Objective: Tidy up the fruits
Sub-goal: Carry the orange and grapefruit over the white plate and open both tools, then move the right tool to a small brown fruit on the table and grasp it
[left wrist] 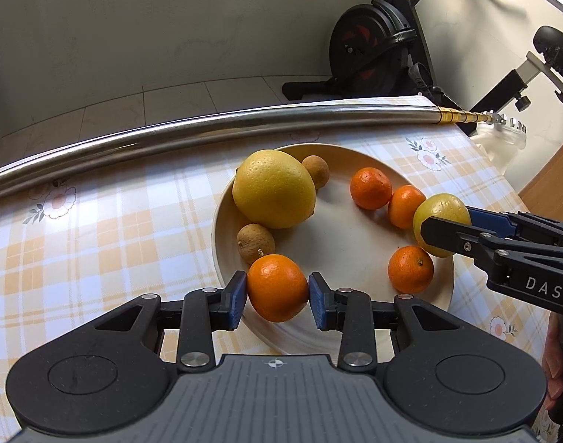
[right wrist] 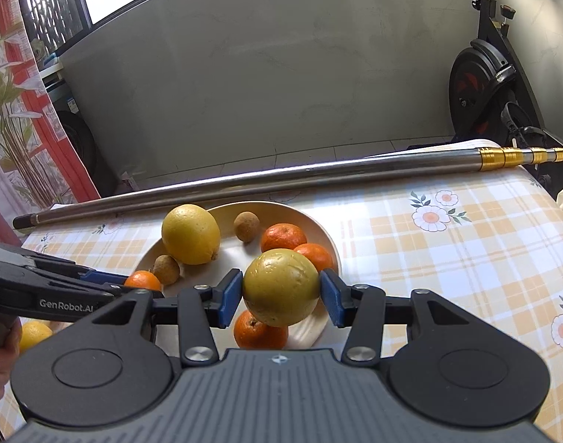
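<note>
My left gripper [left wrist: 277, 299] is shut on a mandarin [left wrist: 277, 288], held just over the near rim of the cream plate [left wrist: 340, 236]. The plate holds a large yellow citrus [left wrist: 274, 188], two brown longans [left wrist: 255, 243], and three mandarins [left wrist: 371, 188]. My right gripper [right wrist: 281, 297] is shut on a yellow-green round fruit [right wrist: 280, 288] above the plate's [right wrist: 311, 229] right side. From the left wrist, that right gripper [left wrist: 447, 221] comes in from the right edge. In the right wrist view my left gripper [right wrist: 128, 283] enters from the left with its mandarin [right wrist: 143, 281].
A long steel pole [left wrist: 207, 122] lies along the far edge of the checked tablecloth [left wrist: 96, 229]. Another yellow fruit [right wrist: 34, 334] lies on the table at the lower left, near a hand [right wrist: 0, 354]. An exercise bike [left wrist: 374, 48] stands beyond the table.
</note>
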{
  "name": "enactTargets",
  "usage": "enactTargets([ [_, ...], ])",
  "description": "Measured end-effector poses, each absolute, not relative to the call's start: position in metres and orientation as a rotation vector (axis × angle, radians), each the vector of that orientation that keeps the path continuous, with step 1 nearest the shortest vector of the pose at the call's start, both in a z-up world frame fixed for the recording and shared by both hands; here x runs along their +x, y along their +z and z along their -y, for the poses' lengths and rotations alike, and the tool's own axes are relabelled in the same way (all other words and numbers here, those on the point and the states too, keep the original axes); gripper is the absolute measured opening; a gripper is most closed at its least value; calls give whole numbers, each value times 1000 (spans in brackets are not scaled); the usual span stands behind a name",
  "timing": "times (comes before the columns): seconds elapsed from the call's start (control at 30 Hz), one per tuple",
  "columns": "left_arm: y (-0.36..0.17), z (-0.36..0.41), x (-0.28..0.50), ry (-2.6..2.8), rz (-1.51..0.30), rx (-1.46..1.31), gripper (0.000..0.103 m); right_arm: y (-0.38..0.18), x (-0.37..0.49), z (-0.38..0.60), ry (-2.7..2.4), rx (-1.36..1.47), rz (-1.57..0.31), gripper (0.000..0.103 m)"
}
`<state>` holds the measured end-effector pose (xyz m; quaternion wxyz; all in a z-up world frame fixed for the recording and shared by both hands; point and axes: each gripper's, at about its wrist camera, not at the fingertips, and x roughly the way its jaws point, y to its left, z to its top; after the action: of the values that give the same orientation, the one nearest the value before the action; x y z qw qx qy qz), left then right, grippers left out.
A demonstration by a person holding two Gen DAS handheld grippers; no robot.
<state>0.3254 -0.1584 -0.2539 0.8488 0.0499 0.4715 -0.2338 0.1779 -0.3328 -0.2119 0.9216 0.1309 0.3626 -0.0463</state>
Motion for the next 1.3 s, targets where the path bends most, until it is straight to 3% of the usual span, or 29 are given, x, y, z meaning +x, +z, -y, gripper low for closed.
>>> enactTargets([
  [0.37, -257, 158, 336, -467, -980, 51, 41, -225, 212, 320, -25, 257, -780, 49],
  [0.57, -244, 156, 328, -472, -948, 61, 56, -222, 211, 318, -33, 254, -799, 50],
  [0.7, -234, 150, 322, -486, -928, 62, 59, -217, 202, 319, -44, 268, -799, 50],
  [1.3, -178, 51, 271, -407, -811, 52, 59, -181, 159, 277, -19, 269, -751, 50],
])
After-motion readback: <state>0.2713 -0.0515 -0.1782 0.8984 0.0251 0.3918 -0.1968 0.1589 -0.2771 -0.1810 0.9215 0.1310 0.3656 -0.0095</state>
